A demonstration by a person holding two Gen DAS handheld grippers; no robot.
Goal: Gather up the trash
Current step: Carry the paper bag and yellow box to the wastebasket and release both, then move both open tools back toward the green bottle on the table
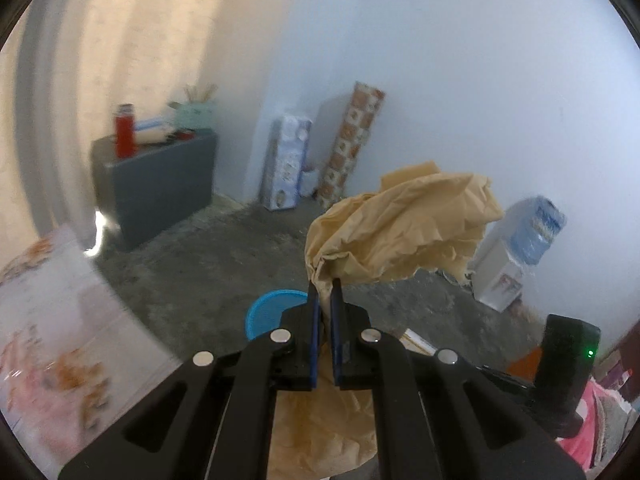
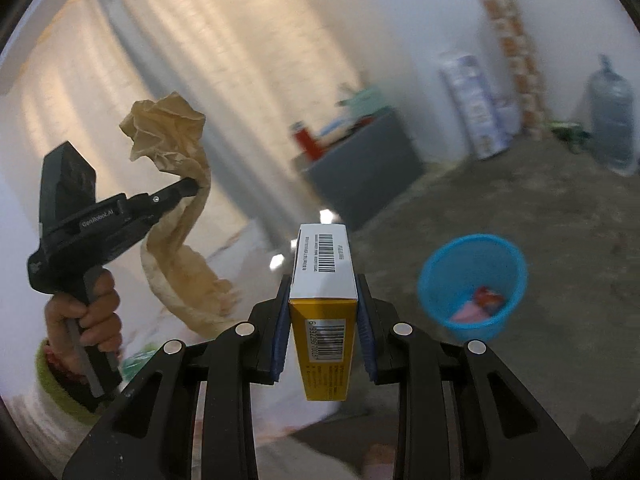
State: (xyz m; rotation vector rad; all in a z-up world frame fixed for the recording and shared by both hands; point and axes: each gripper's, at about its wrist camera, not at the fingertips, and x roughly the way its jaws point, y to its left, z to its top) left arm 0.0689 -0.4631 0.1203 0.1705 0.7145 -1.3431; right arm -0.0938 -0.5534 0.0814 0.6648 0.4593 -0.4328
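My left gripper (image 1: 325,286) is shut on a crumpled sheet of tan paper (image 1: 404,228), which bunches above the fingertips and hangs below them. From the right wrist view the same left gripper (image 2: 192,186) appears at the left, held in a hand, with the tan paper (image 2: 172,132) trailing down from it. My right gripper (image 2: 323,286) is shut on a small white and yellow carton (image 2: 323,276) with barcodes, held lengthwise between the blue pads. A blue plastic bin (image 2: 474,284) stands on the floor to the right, with pink and red scraps inside. In the left wrist view the bin (image 1: 272,308) shows just behind the fingers.
A dark grey cabinet (image 1: 156,184) with a red flask (image 1: 125,136) on top stands by the curtain. Tall printed boxes (image 1: 286,162) lean in the corner. A water dispenser with a bottle (image 1: 520,252) is at the right. A floral tablecloth edge (image 1: 52,320) lies at the left.
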